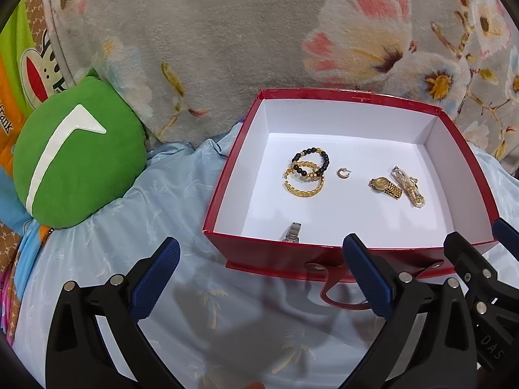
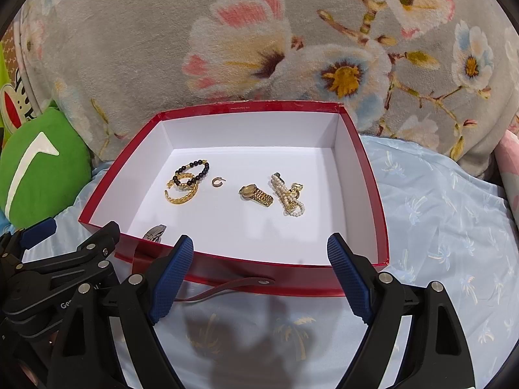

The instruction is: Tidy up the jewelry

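Both grippers, left (image 1: pixel 261 278) and right (image 2: pixel 259 275), gape wide and empty just short of the red box (image 2: pixel 373 194), jewelry inside ahead; gold watch (image 2: pixel 256 194) lies nearer the right, band running toward it.

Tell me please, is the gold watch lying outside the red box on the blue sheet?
No, the gold watch lies inside the red box, beside the pearl bracelet.

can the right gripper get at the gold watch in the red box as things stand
Probably yes: the right gripper hangs open before the red box, which is lidless, and the gold watch lies apart from the pearl strand with bare floor around it.
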Motion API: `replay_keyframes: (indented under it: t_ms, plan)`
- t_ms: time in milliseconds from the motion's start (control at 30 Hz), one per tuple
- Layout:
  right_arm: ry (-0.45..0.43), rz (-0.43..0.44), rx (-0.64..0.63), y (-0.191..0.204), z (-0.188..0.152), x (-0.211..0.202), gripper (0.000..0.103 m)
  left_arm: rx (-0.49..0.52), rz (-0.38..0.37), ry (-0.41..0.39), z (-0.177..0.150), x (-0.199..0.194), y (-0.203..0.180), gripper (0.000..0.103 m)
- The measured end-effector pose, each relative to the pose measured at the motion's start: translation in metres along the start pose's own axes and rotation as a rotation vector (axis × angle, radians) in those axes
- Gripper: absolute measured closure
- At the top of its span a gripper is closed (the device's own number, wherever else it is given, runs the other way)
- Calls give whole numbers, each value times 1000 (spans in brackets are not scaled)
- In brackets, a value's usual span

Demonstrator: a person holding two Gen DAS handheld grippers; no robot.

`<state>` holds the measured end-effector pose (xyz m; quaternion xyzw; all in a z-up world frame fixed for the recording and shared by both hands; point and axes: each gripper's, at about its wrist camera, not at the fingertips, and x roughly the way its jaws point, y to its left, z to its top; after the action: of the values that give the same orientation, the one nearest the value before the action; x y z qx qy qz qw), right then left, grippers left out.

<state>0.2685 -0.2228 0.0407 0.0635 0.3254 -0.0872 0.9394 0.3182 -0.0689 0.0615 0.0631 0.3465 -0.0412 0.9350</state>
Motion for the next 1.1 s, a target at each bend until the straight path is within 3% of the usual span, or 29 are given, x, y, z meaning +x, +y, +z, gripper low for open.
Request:
replay_keyframes:
  t_ms: [667,1100]
  plan:
    - [0,-2,-7,3,-2,1,20,-1,5,32,-2,4,0,5]
    - [-3,0,-5,2,-3,0,20,35,28,12,-2,3,-1,5]
